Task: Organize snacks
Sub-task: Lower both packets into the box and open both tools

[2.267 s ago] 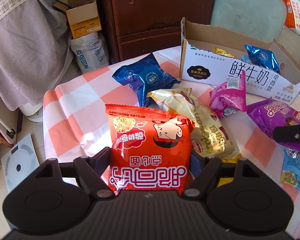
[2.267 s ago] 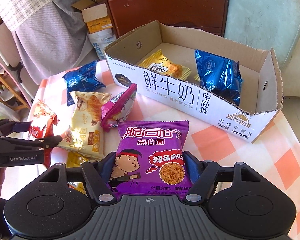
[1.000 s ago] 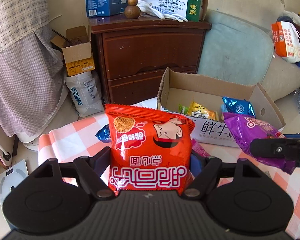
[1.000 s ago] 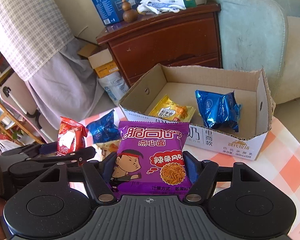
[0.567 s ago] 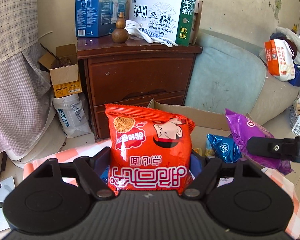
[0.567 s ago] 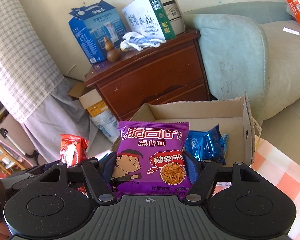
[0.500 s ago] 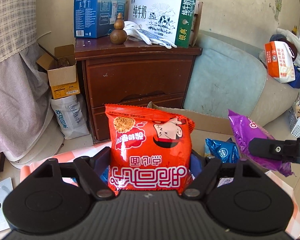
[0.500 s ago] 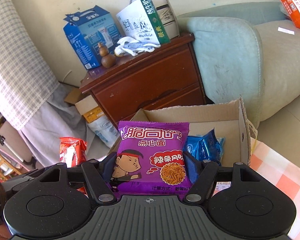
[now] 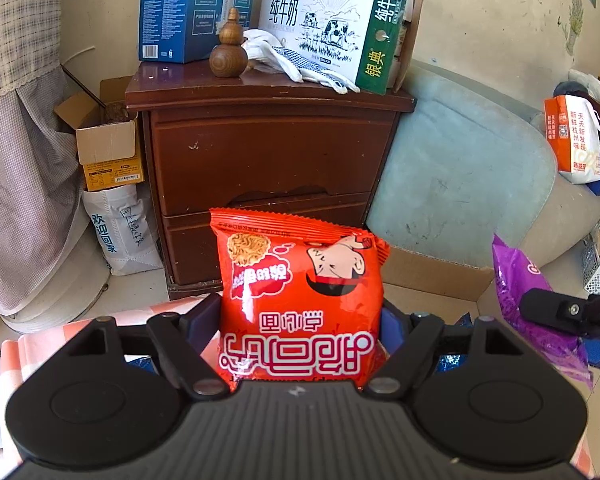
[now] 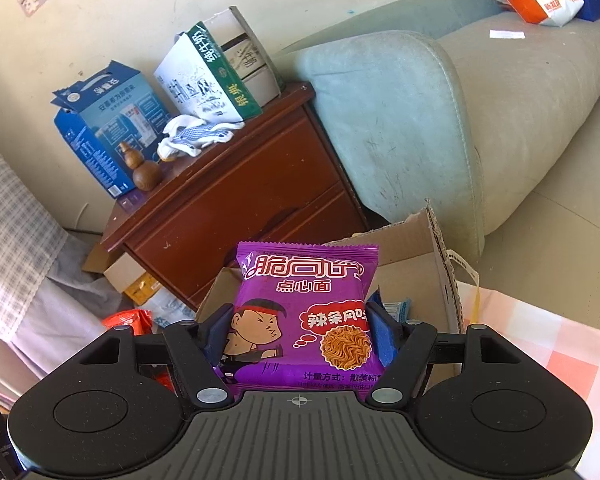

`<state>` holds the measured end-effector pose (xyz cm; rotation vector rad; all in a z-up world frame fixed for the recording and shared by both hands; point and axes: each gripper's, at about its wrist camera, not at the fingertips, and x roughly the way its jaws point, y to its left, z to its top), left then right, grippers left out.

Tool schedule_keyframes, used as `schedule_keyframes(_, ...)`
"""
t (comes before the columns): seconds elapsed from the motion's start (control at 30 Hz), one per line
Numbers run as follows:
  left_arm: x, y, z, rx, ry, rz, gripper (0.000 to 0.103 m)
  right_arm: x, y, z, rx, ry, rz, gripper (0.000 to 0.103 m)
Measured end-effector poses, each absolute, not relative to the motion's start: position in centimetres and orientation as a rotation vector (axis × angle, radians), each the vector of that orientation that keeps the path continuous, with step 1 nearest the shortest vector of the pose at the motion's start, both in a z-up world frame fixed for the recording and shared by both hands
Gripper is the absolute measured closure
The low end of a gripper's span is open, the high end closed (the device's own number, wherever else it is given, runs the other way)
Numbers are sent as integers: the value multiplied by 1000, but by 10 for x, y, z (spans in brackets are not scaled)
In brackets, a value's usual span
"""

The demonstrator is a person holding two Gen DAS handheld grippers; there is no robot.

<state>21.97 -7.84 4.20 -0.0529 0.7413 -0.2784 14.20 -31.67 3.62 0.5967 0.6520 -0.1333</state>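
Observation:
My left gripper (image 9: 298, 332) is shut on a red noodle snack packet (image 9: 300, 300), held up in front of the camera. My right gripper (image 10: 298, 334) is shut on a purple noodle snack packet (image 10: 306, 316). The open cardboard box (image 10: 432, 268) lies just beyond and below the purple packet, with a blue snack bag (image 10: 396, 306) showing inside. In the left wrist view the box's far wall (image 9: 432, 270) shows behind the red packet, and the right gripper with the purple packet (image 9: 540, 316) is at the right. The red packet's edge (image 10: 130, 318) shows at the left of the right wrist view.
A brown wooden nightstand (image 9: 268, 152) stands behind the table, with milk cartons (image 9: 328, 24) and a blue box (image 9: 192, 8) on top. A pale green sofa (image 10: 400, 120) is at the right. The checked tablecloth (image 10: 540, 344) covers the table. Cardboard boxes and a bag (image 9: 108, 168) sit on the floor at the left.
Both grippers have lifted and tilted up with their packets held. The table snacks have dropped out of view, and the box now sits low behind the packets. The right view has rolled.

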Motion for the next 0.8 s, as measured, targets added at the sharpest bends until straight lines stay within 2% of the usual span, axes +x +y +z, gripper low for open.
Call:
schedule_keyframes(0.3, 240, -98, 28, -40, 744, -306, 23, 158, -317, 20, 589, 656, -187, 32)
schedule_keyframes(0.37, 240, -99, 25, -36, 751, -320, 13, 160, -316, 18, 574, 667, -204, 27)
schedule_keyframes(0.43, 240, -97, 27, -52, 751, -314, 11, 160, -316, 18, 572, 671, -195, 25)
schedule_keyframes(0.8, 222, -65, 52, -53, 709, -283, 9, 149, -301, 31, 481, 704, -135, 21)
